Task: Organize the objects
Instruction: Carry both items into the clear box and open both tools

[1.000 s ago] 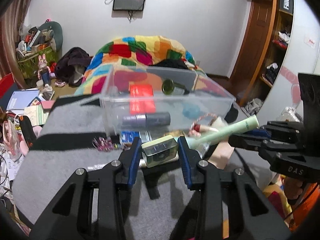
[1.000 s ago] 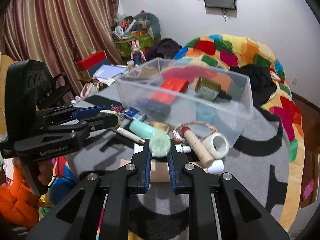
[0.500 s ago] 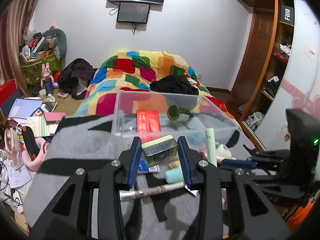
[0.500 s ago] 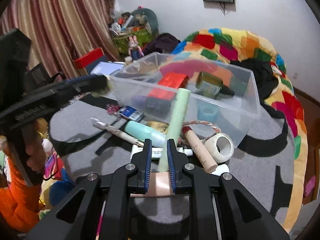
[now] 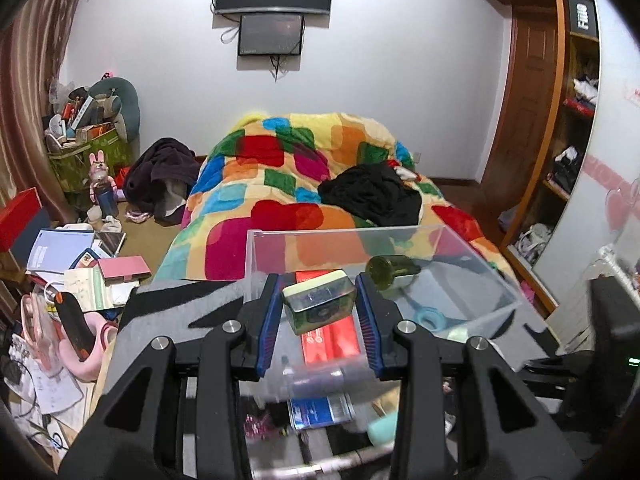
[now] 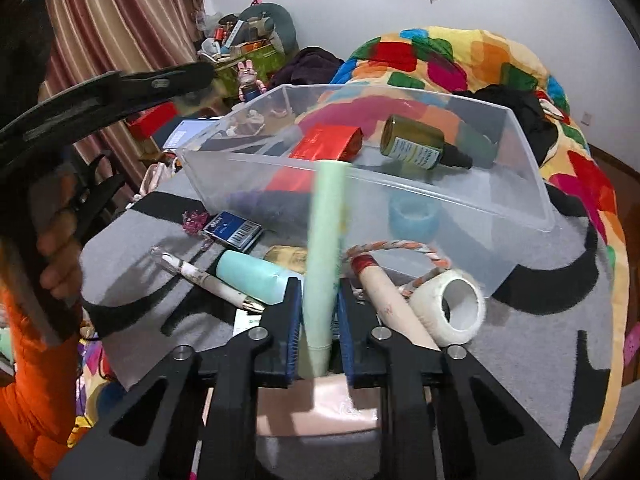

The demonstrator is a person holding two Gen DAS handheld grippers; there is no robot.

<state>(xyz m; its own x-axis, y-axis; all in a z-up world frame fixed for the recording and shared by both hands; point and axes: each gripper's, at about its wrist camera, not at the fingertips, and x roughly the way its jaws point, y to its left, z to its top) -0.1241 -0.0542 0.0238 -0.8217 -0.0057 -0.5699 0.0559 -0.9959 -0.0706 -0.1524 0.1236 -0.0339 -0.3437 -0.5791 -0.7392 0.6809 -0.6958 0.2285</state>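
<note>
Both held items have risen toward the clear bin (image 6: 520, 184) since a second ago: the small green-lidded tin (image 5: 319, 306), clamped between the left fingers (image 5: 319, 312), now hangs above the bin's near wall, and the pale green tube (image 6: 326, 248), pinched low between the right fingers (image 6: 318, 312), points over the rim. The tin sits skewed in the grip and could slip out short of the bin; the tube, held only near its base, may pivot or clip the rim. Ahead of the fingers, a red box (image 6: 326, 144) and green bottle (image 6: 420, 148) already crowd the bin. Below the right fingers, a tape roll (image 6: 452, 304), teal bottle (image 6: 252, 276) and pen (image 6: 204, 280) litter the tabletop (image 6: 540, 340).
</note>
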